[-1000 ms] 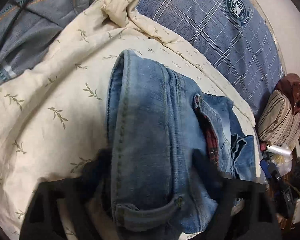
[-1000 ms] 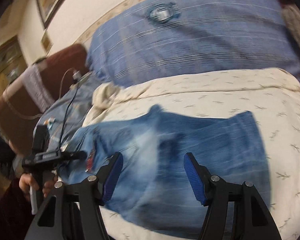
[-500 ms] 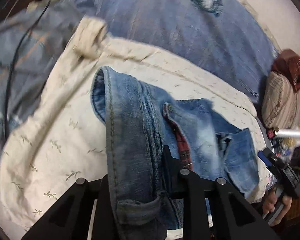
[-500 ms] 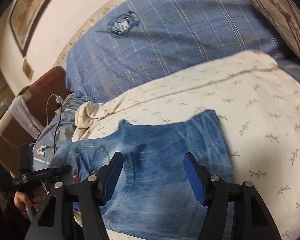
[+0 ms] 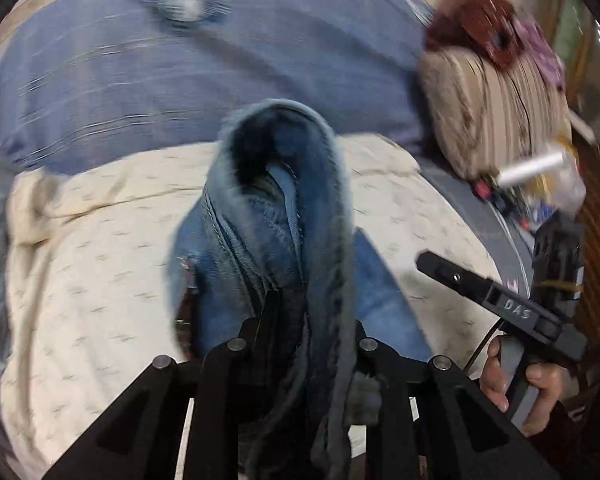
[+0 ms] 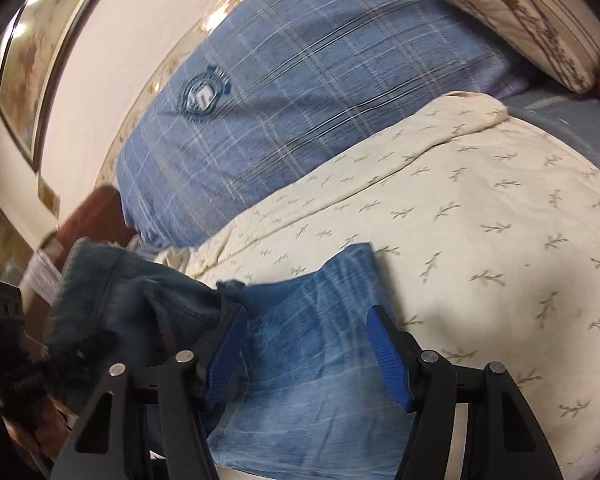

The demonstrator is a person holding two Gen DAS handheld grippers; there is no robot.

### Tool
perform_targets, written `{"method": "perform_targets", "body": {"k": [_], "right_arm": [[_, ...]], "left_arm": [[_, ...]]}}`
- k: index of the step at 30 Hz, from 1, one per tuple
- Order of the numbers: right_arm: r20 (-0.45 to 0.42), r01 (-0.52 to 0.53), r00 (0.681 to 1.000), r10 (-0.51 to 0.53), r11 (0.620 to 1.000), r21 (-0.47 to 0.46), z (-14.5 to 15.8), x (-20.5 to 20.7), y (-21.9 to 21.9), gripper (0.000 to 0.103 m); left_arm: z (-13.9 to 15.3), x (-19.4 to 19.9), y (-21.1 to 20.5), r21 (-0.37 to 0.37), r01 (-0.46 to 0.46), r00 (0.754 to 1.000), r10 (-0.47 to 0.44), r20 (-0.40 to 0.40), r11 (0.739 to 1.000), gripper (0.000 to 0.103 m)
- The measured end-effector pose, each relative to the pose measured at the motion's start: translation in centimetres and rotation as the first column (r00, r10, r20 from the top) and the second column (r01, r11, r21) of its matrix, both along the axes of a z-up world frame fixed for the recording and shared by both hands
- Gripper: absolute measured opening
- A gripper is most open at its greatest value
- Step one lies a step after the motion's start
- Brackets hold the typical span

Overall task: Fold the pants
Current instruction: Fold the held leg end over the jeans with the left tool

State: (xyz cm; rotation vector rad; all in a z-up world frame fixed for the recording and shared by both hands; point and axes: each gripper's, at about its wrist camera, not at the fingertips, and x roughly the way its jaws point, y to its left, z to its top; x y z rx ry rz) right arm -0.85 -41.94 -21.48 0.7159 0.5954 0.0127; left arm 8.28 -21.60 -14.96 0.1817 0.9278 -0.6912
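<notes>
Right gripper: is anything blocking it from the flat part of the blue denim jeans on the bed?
Probably not. The right gripper is open directly over the flat blue denim jeans, with nothing between.

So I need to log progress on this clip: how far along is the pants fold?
Done: the jeans lie partly flat on the cream sheet. In hand: the left claw is shut on the jeans, lifting one bunched end above the bed; the right claw hovers open over the flat part. Left: laying that end over and squaring the fold.
</notes>
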Motion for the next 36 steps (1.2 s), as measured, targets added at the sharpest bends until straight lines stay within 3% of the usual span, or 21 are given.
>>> {"method": "perform_targets", "body": {"k": [3, 6, 8, 9, 10, 12, 13, 17, 19, 22, 26, 28, 32, 34, 36], "right_arm": [[0.022, 0.021, 1.000, -0.022, 0.998, 0.056, -0.1, -0.6, -1.8, 0.066], [0.067, 0.005, 0.998, -0.015, 0.989, 0.147, -0.2, -1.2, -3.4, 0.066], [0.108, -0.022, 0.994, -0.001, 0.977, 0.213, -0.3, -1.4, -4.1, 0.066], [0.122, -0.042, 0.992, 0.012, 0.969, 0.244, -0.4, -1.2, -4.3, 0.066], [0.126, -0.050, 0.992, 0.017, 0.965, 0.259, -0.5, -1.2, -4.4, 0.066], [0.120, -0.056, 0.992, 0.023, 0.959, 0.276, -0.7, -0.8, -4.2, 0.066], [0.119, -0.059, 0.993, 0.026, 0.958, 0.281, -0.7, -0.5, -3.9, 0.066], [0.128, -0.084, 0.990, 0.053, 0.964, 0.253, -0.3, -0.1, -2.6, 0.066], [0.108, -0.089, 0.992, 0.067, 0.973, 0.215, -0.2, 0.1, -2.1, 0.066], [0.093, -0.094, 0.993, 0.076, 0.975, 0.201, -0.4, 0.3, -1.8, 0.066], [0.126, -0.136, 0.986, 0.107, 0.958, 0.251, -0.6, 1.0, -1.9, 0.066], [0.123, -0.185, 0.980, 0.155, 0.937, 0.296, -1.0, 2.2, -1.6, 0.066], [0.069, -0.249, 0.968, 0.240, 0.902, 0.352, -2.2, 5.6, -0.9, 0.064], [0.055, -0.286, 0.956, 0.287, 0.881, 0.376, -2.8, 7.2, -0.3, 0.048], [-0.011, -0.290, 0.951, 0.310, 0.901, 0.321, -3.1, 8.4, 0.6, 0.023]], "left_arm": [[-1.9, -0.2, -4.1, 0.024, 0.060, 0.998, -0.059, -0.036, 0.998, 0.021], [-1.6, -1.1, -4.9, 0.029, 0.067, 0.997, -0.066, -0.025, 0.997, 0.026], [-0.3, -1.5, -4.2, -0.003, 0.085, 0.996, -0.085, -0.002, 0.996, 0.042], [0.5, -1.6, -3.5, -0.050, 0.096, 0.995, -0.096, -0.004, 0.994, 0.051], [1.3, -1.8, -2.8, -0.117, 0.106, 0.994, -0.107, -0.005, 0.988, 0.069], [3.4, -2.1, -1.2, -0.282, 0.118, 0.992, -0.122, 0.004, 0.952, 0.075], [4.3, -2.2, -0.8, -0.314, 0.127, 0.991, -0.130, 0.011, 0.941, 0.076], [6.7, -2.4, 0.2, -0.253, 0.108, 0.991, -0.083, 0.107, 0.961, 0.076], [6.1, -1.6, 1.1, -0.212, 0.068, 0.994, -0.049, 0.093, 0.975, 0.076], [3.1, -0.8, 3.2, -0.142, -0.010, 0.999, 0.016, 0.043, 0.990, 0.076], [-2.6, -0.4, 5.8, -0.018, -0.096, 0.995, 0.096, -0.027, 0.995, 0.076], [-4.0, -0.8, 6.0, 0.017, -0.102, 0.994, 0.103, -0.023, 0.995, 0.076], [-5.9, -2.2, 4.7, 0.024, -0.030, 0.999, 0.031, -0.033, 0.999, 0.076], [-6.5, -2.8, 4.3, 0.036, -0.021, 1.000, 0.022, -0.010, 0.999, 0.076], [-7.1, -2.9, 3.6, 0.035, -0.014, 1.000, 0.015, -0.011, 0.999, 0.076]]}}
